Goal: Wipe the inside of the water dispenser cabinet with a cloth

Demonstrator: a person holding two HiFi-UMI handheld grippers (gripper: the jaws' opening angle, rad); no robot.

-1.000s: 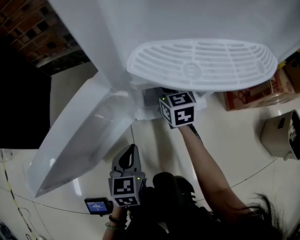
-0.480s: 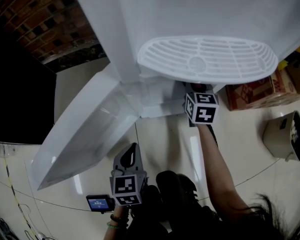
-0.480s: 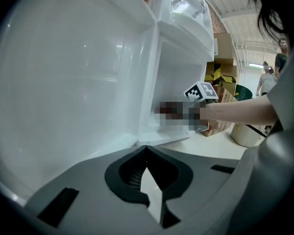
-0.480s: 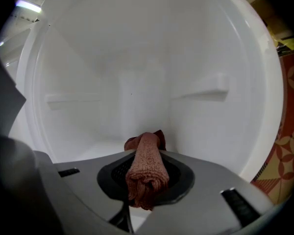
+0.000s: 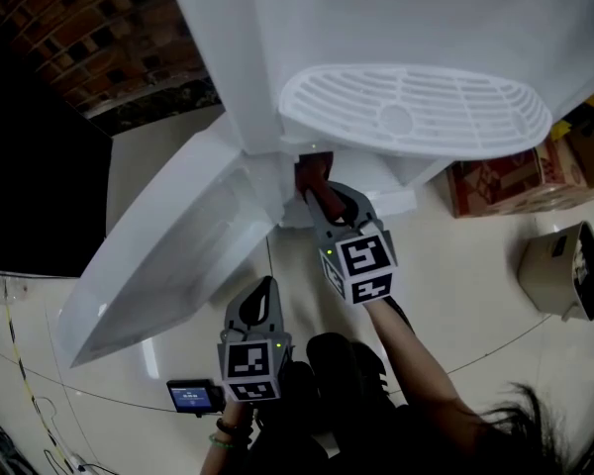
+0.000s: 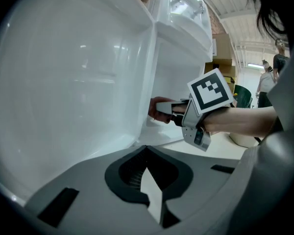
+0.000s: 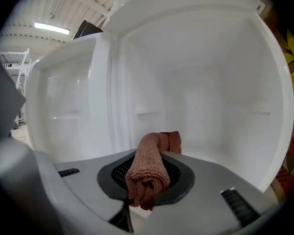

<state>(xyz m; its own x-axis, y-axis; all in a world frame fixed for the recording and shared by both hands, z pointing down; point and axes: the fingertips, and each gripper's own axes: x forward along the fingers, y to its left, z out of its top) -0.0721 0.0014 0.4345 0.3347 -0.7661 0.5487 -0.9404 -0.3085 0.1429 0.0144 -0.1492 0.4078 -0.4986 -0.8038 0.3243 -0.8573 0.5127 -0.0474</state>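
Item: water dispenser (image 5: 406, 28), white, with its drip grille (image 5: 416, 112) at upper centre of the head view and its cabinet door (image 5: 168, 255) standing wide open toward lower left. Right gripper (image 5: 317, 181): the jaws are being clamped tight on a rolled reddish-brown cloth (image 7: 149, 168), which is being carried lengthwise between them, its far end protruding past the tips. This gripper is being presented at the mouth of the cabinet (image 7: 210, 106), just below the grille at frame centre. In its own view the bare white interior with side ledges is being faced squarely, and the cloth appears not to be touching any wall. Left gripper (image 5: 261, 300): the jaws are being held together on nothing, and the tool is being parked at lower centre, apart from the cabinet and pointed toward the door. Step judged in hand: the wiping itself, with the cloth off the surface. Next move, as judged: the cloth end is to be pushed inward until pressed on a wall or the floor panel, then swept across. The roll offers only a small contact face, so firm pressure and overlapping strokes are being called for.
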